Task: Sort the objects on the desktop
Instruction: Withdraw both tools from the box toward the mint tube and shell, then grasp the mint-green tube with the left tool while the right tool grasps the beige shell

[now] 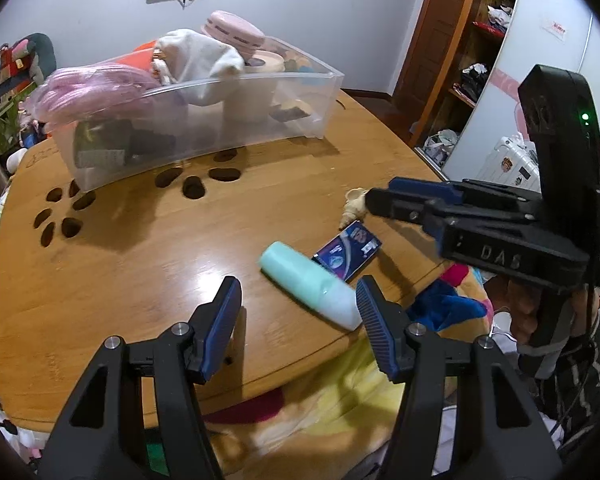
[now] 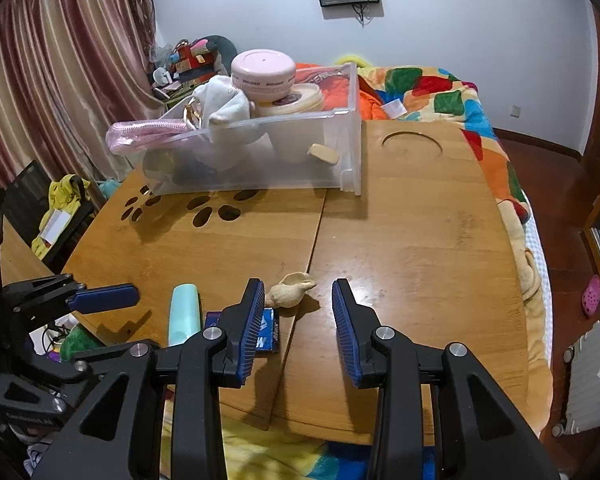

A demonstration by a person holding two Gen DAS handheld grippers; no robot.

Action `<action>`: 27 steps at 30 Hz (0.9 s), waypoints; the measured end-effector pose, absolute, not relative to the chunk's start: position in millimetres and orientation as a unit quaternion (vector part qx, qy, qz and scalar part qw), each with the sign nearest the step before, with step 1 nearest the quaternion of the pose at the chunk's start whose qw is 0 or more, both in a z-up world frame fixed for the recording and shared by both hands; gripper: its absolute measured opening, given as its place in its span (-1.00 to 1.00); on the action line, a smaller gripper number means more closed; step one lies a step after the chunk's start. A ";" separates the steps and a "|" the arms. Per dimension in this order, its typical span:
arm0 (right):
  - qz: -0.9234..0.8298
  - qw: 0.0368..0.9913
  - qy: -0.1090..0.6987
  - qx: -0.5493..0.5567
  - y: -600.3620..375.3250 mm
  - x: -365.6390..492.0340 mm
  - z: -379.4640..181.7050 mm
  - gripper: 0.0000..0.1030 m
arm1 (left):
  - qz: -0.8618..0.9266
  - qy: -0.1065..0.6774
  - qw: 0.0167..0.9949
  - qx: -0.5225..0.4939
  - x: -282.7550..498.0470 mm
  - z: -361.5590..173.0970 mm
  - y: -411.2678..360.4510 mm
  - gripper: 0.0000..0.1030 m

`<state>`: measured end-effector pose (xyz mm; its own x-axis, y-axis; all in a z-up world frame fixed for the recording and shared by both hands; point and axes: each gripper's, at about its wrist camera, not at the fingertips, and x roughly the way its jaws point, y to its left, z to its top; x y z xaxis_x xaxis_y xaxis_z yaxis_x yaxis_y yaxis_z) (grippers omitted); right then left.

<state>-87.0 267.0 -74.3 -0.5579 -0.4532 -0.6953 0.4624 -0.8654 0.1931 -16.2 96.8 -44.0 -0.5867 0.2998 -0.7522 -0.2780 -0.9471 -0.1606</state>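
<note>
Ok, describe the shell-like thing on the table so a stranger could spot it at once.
Start at the wooden table and its clear plastic bin, then come to the near edge, where three loose items lie together. The shell lies farthest from the edge, beyond the blue packet and the mint green tube. It alone is beige, lumpy and spiral-shaped.

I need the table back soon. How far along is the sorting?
Mostly done: the clear plastic bin already holds a pink round case, white cloth and other items. Nothing is in hand; the left gripper and right gripper are both empty. Left on the wooden table: mint-green bottle, blue card packet, beige shell-like figure.
</note>
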 end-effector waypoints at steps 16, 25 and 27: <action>-0.873 0.268 0.032 0.406 240.1 -95.3 -93.1 -0.38 | 0.899 0.031 0.130 -0.417 -22.5 -56.4 101.0 -0.06; -0.886 0.251 0.051 0.387 234.7 -96.9 -94.2 -0.49 | 0.908 0.056 0.101 -0.402 -29.6 -58.7 97.4 -0.51; -0.886 0.249 0.043 0.389 238.1 -98.7 -93.9 -0.60 | 0.910 0.060 0.096 -0.399 -30.4 -58.8 97.6 -0.53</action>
